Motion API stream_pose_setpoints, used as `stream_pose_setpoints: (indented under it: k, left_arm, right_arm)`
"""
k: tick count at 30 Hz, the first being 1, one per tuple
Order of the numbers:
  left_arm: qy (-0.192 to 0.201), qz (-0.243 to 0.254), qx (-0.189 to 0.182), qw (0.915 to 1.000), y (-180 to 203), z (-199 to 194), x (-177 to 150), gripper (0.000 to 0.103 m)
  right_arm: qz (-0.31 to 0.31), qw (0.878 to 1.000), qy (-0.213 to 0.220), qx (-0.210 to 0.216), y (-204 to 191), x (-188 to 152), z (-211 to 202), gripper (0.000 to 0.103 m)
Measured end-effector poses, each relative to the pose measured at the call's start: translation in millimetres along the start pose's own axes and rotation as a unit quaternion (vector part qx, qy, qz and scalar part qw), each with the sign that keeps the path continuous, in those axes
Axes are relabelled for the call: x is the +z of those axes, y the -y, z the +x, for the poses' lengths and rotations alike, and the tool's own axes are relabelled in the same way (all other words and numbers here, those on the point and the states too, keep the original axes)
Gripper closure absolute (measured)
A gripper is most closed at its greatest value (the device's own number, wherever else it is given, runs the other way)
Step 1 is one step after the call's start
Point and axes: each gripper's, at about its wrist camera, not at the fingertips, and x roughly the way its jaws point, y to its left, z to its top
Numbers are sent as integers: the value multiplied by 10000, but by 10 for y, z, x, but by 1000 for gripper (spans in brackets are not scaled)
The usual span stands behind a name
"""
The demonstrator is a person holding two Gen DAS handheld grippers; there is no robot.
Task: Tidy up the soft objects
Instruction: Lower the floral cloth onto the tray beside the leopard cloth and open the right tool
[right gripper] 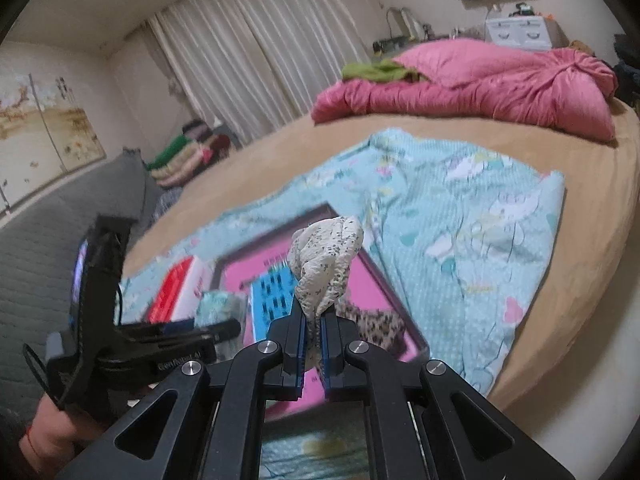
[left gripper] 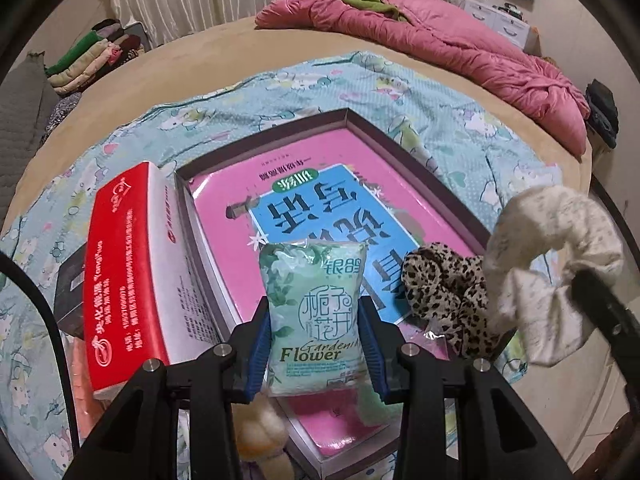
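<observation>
- The left gripper (left gripper: 316, 332) clamps a green tissue pack (left gripper: 314, 316) printed "Gardenia Flower", above the dark-rimmed tray (left gripper: 404, 148).
- The right gripper (right gripper: 314, 340) pinches a white speckled scrunchie (right gripper: 326, 264) over the tray's right edge.
- A red box (left gripper: 128, 264) abuts the tray's left wall; a leopard scrunchie (left gripper: 444, 300) lies inside.

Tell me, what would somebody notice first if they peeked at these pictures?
Probably the green tissue pack squeezed in the left gripper right above the open box with its pink and blue lining. Next, the white scrunchie pinched in the right gripper, and a leopard scrunchie lying in the box. Far back on the bed sits a big pink quilt.
</observation>
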Motion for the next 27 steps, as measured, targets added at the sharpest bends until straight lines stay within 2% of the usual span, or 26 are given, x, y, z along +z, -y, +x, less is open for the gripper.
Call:
stream_pose_setpoints:
  k: [4, 10, 20, 25, 27]
  left_arm:
    - [-65, -11, -11, 10000, -12, 61, -7, 61]
    - [-134, -51, 27, 9999, -43, 121, 14, 61]
    - [-273, -11, 97, 9996, -66, 246, 45, 61]
    - [-292, 15, 97, 9995, -48, 283, 55, 61]
    - [-297, 16, 90, 9995, -48, 293, 58, 61]
  right_arm:
    - [-90, 9997, -190, 93, -39, -60, 93, 97]
    - [-190, 9978, -444, 462, -145, -140, 206, 97]
    - [-188, 9959, -829, 302, -126, -242, 376, 97]
    - [-73, 9943, -898, 568, -115, -273, 426, 97]
    - [-92, 9941, -943, 520, -131, -293, 448, 97]
